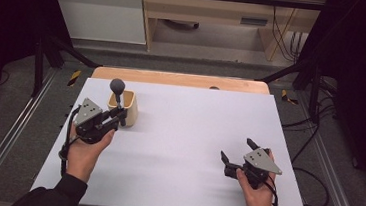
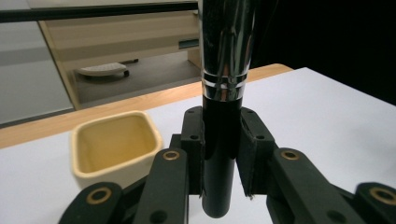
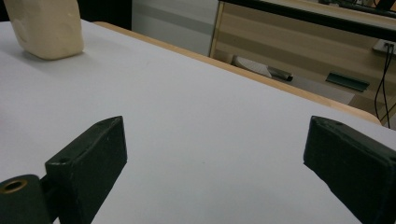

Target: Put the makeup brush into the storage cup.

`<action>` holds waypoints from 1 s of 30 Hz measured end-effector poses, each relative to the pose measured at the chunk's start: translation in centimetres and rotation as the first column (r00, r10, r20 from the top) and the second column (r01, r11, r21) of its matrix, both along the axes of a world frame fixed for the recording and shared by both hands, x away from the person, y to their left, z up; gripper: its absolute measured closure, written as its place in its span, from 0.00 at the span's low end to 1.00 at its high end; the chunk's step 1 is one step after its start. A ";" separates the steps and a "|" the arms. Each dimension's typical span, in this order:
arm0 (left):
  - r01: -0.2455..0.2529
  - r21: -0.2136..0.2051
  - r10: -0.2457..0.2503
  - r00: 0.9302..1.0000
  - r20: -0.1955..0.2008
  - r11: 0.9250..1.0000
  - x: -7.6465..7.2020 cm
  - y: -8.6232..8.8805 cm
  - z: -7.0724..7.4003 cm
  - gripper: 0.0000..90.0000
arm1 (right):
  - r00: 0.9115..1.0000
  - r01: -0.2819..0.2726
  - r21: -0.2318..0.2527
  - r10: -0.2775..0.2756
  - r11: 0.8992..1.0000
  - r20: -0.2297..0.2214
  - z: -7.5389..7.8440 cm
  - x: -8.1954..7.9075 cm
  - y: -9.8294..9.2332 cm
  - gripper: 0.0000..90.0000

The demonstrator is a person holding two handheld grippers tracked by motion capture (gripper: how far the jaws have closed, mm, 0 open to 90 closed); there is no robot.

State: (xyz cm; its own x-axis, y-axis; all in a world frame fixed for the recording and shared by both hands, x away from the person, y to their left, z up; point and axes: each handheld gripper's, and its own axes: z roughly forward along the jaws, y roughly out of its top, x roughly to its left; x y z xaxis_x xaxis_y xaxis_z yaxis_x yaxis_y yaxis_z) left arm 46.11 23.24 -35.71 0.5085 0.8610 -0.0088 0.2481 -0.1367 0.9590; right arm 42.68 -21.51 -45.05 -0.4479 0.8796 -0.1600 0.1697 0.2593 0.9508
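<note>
A makeup brush (image 1: 117, 92) with a black handle (image 2: 219, 158), a shiny metal ferrule and a dark round head stands upright in my left gripper (image 1: 118, 120), whose jaws are shut on the handle. Just beyond and beside it sits a cream square cup (image 1: 126, 107), empty inside in the left gripper view (image 2: 116, 148). The brush is held above the table in front of the cup. My right gripper (image 1: 238, 153) rests at the right front of the table, jaws open with nothing between them; the cup (image 3: 45, 28) shows far off at its upper left.
The white tabletop (image 1: 193, 129) has a wooden strip (image 1: 180, 79) along its far edge. Black frame posts stand at both back corners. Cables (image 1: 313, 139) lie on the floor to the right. Beyond the table is a light wooden cabinet (image 1: 229, 11).
</note>
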 end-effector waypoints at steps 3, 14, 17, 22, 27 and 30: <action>-0.021 -0.013 0.021 1.000 0.008 1.000 0.5 0.6 0.1 0.83 | 1.000 0.003 0.004 -0.003 1.000 0.001 0.0 -0.1 0.0 0.07; -0.045 -0.037 0.046 0.999 0.029 0.998 1.7 1.6 0.9 0.83 | 1.000 0.010 0.005 -0.010 1.000 0.001 -0.3 0.0 -0.2 0.07; -0.051 -0.033 0.052 0.998 0.032 0.998 2.0 1.7 1.1 0.83 | 1.000 0.010 0.004 -0.010 1.000 0.002 -0.3 0.0 -0.2 0.07; -0.060 -0.032 0.061 0.997 0.037 0.998 2.5 1.7 1.5 0.83 | 1.000 0.009 0.005 -0.009 1.000 0.003 -0.3 -0.1 -0.3 0.07; -0.064 -0.023 0.065 0.997 0.042 0.998 2.9 1.7 2.0 0.83 | 1.000 0.006 0.006 -0.007 1.000 0.006 -0.3 -0.1 -0.3 0.07; -0.071 -0.024 0.072 0.996 0.043 0.997 3.2 1.8 2.2 0.83 | 1.000 0.006 0.006 -0.006 1.000 0.006 -0.3 -0.1 -0.3 0.07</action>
State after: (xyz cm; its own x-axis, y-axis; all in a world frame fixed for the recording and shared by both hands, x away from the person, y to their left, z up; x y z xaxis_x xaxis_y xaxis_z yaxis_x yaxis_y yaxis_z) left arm 49.32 25.03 -33.52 0.4459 0.8951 -0.0080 0.2145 -0.0982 0.9718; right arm 42.56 -21.82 -45.31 -0.4418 0.8832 -0.1572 0.1655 0.2525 0.9533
